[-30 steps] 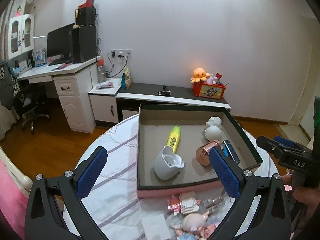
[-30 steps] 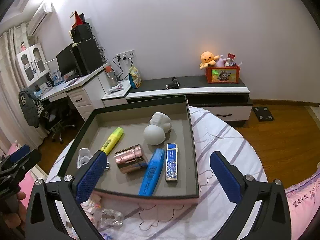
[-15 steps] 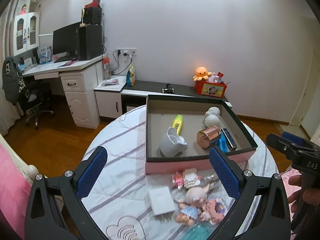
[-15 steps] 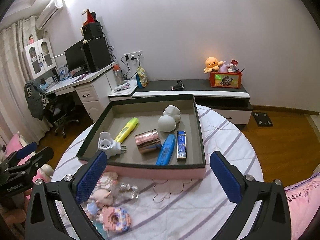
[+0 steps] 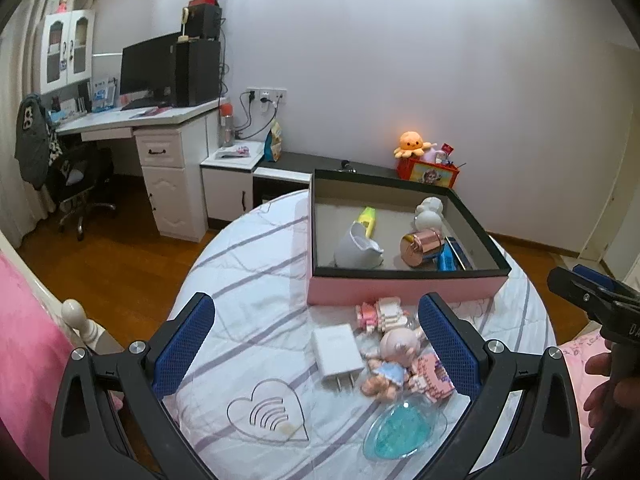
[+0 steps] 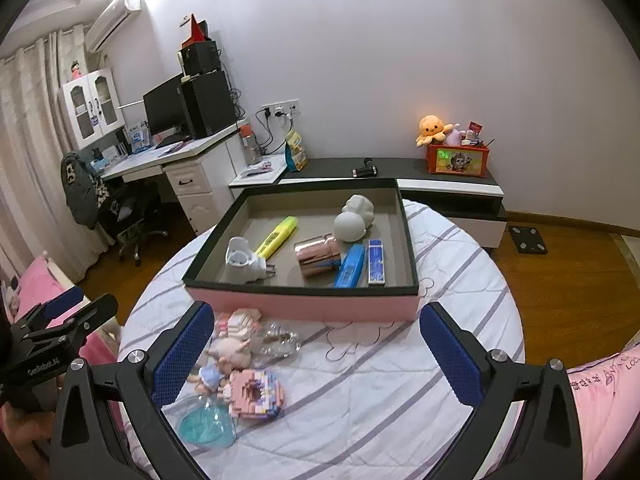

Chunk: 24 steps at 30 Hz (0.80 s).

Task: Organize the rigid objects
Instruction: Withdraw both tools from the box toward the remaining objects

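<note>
Pink on the outside and dark along its rim, the box (image 6: 304, 304) sits on my round table (image 6: 460, 280) toward the far side; its grey floor holds six things. I see a white plug adapter (image 6: 245, 261) at the near left corner, lying on its side with its prongs pointing right; a yellow highlighter (image 6: 277, 236) lies slantwise just behind it, touching or nearly so; a rose-gold metal cup (image 6: 318, 258) lies on its side in the middle; a white figurine (image 6: 354, 218) rests behind the cup; a blue highlighter (image 6: 351, 266) and a blue lighter-shaped case (image 6: 376, 261) lie side by side at the right.

Outside the box, on the striped cloth just in front of its pink wall, I see a loose cluster: a white charger (image 5: 338, 350), a pink-and-white brick toy (image 5: 378, 312), a small doll (image 5: 390, 360), a pink brick ring (image 6: 256, 396), a crumpled clear wrapper (image 6: 280, 340), and a clear dish with a teal bottom (image 5: 404, 428) nearest me.

My left gripper (image 5: 316, 344) hangs above this cluster with its blue pads spread wide, holding nothing; my right gripper (image 6: 318, 356) hovers over the bare cloth beside the cluster, likewise spread wide and empty.
</note>
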Available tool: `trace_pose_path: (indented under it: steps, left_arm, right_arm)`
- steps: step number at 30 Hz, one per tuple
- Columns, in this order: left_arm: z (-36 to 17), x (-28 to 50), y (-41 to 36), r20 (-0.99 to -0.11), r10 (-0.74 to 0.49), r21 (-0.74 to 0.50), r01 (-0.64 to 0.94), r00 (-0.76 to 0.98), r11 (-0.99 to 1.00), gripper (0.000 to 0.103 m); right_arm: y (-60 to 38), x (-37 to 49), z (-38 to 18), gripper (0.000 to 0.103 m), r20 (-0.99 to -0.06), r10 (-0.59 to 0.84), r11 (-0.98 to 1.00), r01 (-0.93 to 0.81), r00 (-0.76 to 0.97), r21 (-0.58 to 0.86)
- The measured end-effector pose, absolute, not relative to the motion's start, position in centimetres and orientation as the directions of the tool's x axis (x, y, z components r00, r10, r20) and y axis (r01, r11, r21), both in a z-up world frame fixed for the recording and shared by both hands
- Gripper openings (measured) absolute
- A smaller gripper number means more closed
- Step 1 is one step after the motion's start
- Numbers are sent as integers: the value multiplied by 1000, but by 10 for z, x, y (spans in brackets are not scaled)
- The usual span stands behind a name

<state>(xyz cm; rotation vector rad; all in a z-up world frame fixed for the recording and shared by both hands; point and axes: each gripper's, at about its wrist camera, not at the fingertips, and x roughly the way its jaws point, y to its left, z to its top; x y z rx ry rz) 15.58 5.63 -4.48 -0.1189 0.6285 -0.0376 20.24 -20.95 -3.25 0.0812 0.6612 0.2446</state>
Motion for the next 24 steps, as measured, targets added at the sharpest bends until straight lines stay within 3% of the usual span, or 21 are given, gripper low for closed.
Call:
trace_pose_path:
  steps: [24]
  left_arm:
    - [-118,132,7,-726,-182,-131,126,663,983,103]
  right_arm:
    - [-211,199,-94,103,-733,270,961,-219,624,168]
